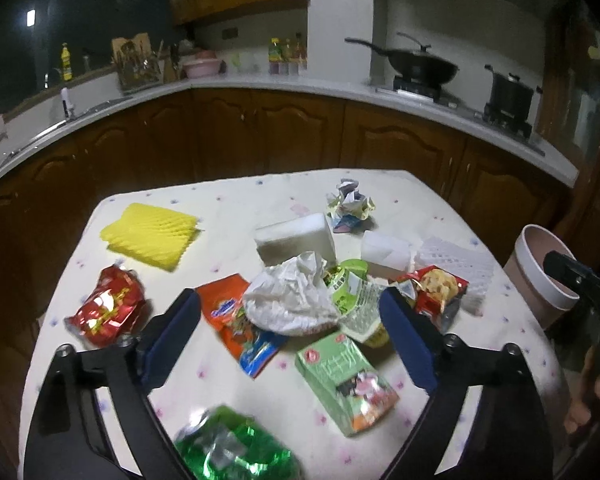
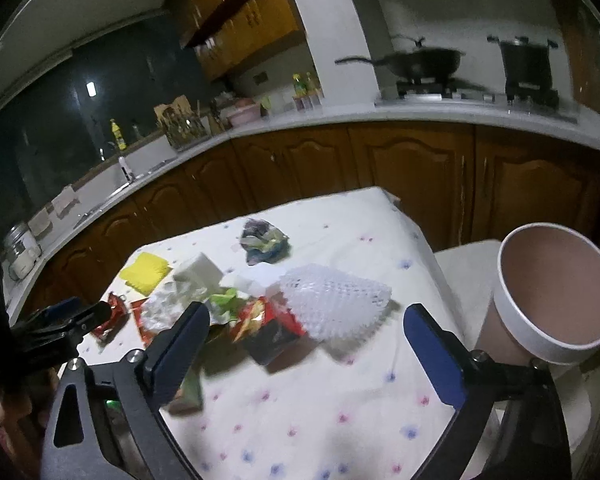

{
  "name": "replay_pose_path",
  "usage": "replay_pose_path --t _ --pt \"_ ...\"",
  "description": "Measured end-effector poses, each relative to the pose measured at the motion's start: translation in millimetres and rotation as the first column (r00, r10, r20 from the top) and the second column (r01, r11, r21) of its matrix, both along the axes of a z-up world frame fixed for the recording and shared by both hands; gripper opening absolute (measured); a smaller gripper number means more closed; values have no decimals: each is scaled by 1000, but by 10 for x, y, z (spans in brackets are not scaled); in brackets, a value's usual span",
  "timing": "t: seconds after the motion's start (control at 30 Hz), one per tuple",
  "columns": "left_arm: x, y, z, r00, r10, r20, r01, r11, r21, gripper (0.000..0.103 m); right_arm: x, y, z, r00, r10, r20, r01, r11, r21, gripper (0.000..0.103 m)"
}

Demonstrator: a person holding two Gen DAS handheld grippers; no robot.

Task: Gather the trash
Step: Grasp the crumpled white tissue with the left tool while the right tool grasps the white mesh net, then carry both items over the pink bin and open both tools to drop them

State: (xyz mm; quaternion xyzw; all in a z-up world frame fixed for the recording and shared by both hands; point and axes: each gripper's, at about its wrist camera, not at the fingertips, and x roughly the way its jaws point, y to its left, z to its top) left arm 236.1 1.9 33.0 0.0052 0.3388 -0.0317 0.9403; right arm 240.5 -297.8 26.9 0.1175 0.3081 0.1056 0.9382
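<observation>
Dim kitchen cabinets and a pale counter curve behind a table (image 1: 228, 364) covered in a white cloth with small flowers, and trash lies scattered over the cloth.

From its own camera, the left gripper (image 1: 290, 316) tilts downward over the near middle of the table, its jaws spread wide with nothing pressed between the blue pads. Between them in that view sit a crumpled white paper (image 1: 290, 292), an orange snack wrapper (image 1: 240, 320) and a clear cup with a green lid (image 1: 354, 292). A green carton (image 1: 346, 380) lies flat just below the cup, its long axis running from upper left to lower right. A red foil packet (image 1: 108, 306) lies to the left, and a yellow foam net (image 1: 150, 230) sits farther back with its long side running left to right.

The right gripper (image 2: 306, 330) also angles downward with its jaws wide and empty. A white foam net (image 2: 334, 302) lies in front of it, long axis left to right, its narrower end pointing right. A red snack bag (image 2: 268, 326) touches its left edge. A pink bin (image 2: 556, 296) with a white rim stands off the table's right side, mouth open upward.
</observation>
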Motion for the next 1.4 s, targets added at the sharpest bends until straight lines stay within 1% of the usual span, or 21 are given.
replay_pose_path --t 0.03,0.1,0.13,0.2,0.27,0.37,0.4,0.43,0.47,0.5,0.53,0.57,0.6,0.7,0.8,0.83,1.0,1.07,1.2,1.3,1.4 --pt "44 -17 -14 1000 -2 -8 2 1000 3 84 101 -24 -35 1000 -2 -22 2 1000 10 93" --pt "200 -54 -73 999 -13 -36 13 1000 10 81 249 -44 -100 999 -6 -53 7 1000 23 91" --pt "281 -77 -112 999 -18 -51 19 1000 16 77 342 -46 -151 997 -5 -73 7 1000 24 90" --pt "420 -121 -190 996 -27 -83 29 999 31 73 468 -49 -230 995 -5 -102 8 1000 27 89" --pt "553 -152 -292 992 -31 -122 36 999 40 70 597 -46 -337 990 -14 -138 16 1000 15 85" --pt "661 -149 -402 989 -17 -150 25 999 47 63 780 -40 -522 979 -5 -205 10 1000 23 77" --pt "696 -139 -430 986 -15 -166 22 999 40 47 817 -37 -568 976 -3 -217 7 1000 21 72" --pt "730 -115 -443 983 -22 -184 25 1000 14 31 853 -27 -614 974 -2 -228 6 1000 17 61" --pt "745 -108 -445 982 -27 -189 28 1000 2 27 874 -22 -644 971 -1 -237 4 1000 13 55" --pt "760 -115 -461 980 -29 -197 31 1000 6 22 906 -18 -688 968 -2 -253 4 1000 8 40" --pt "786 -142 -496 976 -37 -216 43 999 25 11 930 -26 -730 963 -2 -268 6 1000 14 21" --pt "794 -150 -515 973 -43 -226 50 998 25 9 937 -41 -758 961 -1 -275 9 1000 30 11" --pt "782 -156 -515 973 -50 -226 56 998 22 9 930 -54 -762 961 2 -278 10 999 41 5" --pt "700 -146 -448 979 -64 -193 67 998 9 9 852 -76 -681 972 4 -234 8 999 50 5" --pt "593 -57 -334 982 -81 -168 73 996 -55 8 755 -97 -534 984 3 -180 8 998 62 4" --pt "582 -56 -309 983 -82 -162 73 995 -61 8 716 -117 -483 987 6 -161 5 997 72 4" --pt "364 -4 -29 991 -87 -101 77 992 -101 8 595 -189 -311 994 8 -111 3 996 91 4" --pt "301 -20 81 992 -103 -76 93 988 -125 8 540 -230 -252 996 4 -93 6 995 98 4" --pt "216 -186 272 988 -152 -30 146 977 -153 8 419 -336 -121 998 -13 -62 19 995 102 4" --pt "193 -359 336 982 -189 -11 185 970 -159 8 326 -449 -28 999 -33 -40 37 994 105 4" --pt "171 -598 372 971 -238 -2 234 956 -175 8 226 -582 38 998 -61 -22 63 994 89 4"
